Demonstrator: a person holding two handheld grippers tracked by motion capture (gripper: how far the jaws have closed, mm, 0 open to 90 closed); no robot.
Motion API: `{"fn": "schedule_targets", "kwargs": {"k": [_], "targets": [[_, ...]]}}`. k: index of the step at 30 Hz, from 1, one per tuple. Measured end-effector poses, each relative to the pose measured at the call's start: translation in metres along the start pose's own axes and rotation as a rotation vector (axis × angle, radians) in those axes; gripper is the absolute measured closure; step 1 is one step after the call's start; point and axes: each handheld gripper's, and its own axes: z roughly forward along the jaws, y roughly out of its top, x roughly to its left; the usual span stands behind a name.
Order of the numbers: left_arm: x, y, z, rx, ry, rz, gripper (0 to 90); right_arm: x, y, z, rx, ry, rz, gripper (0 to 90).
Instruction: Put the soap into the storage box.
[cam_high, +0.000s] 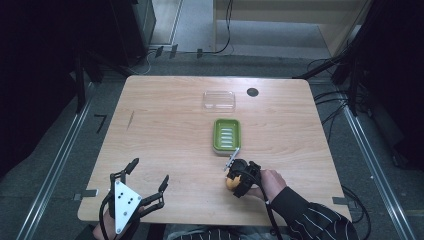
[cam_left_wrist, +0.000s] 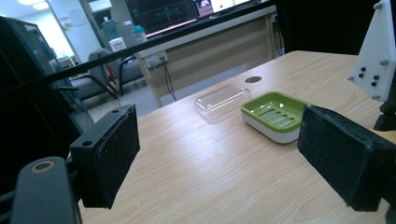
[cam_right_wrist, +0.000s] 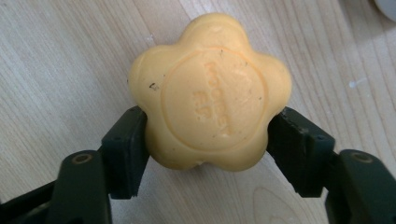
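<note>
Below, pale wooden table (cam_high: 165, 145), grey floor (cam_high: 55, 165)

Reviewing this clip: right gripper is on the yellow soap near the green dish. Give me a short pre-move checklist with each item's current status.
1. Right gripper pads against both sides of the soap: ok, each pad touches a flank.
2. Grip centred on the soap: not ok, the pads hold its lower half, with most of the bar beyond them.
3. Soap off the table: cannot tell, wood lies right behind it.
4. Soap dish empty and upright: ok, its slotted green tray is bare.
5. Clear lid away from the dish: ok, it lies apart, farther up the table.
6. Left gripper out of the way: ok, open, near the table's front left edge.
</note>
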Motion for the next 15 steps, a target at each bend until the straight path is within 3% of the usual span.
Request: {"fn": "schedule_targets", "kwargs": {"k": [1,15], "targets": [[0.0001,0.0,0.0,-0.002,0.001,-0.001,13.0,0.0,-0.0003,0.0004,0.001,0.003,0.0,39.2],[0.0002,-0.0001,-0.0001,-0.003,0.001,-0.004,13.0,0.0017,-0.0011,0.0004,-0.004,-0.009,-0.021,40.1]]}}
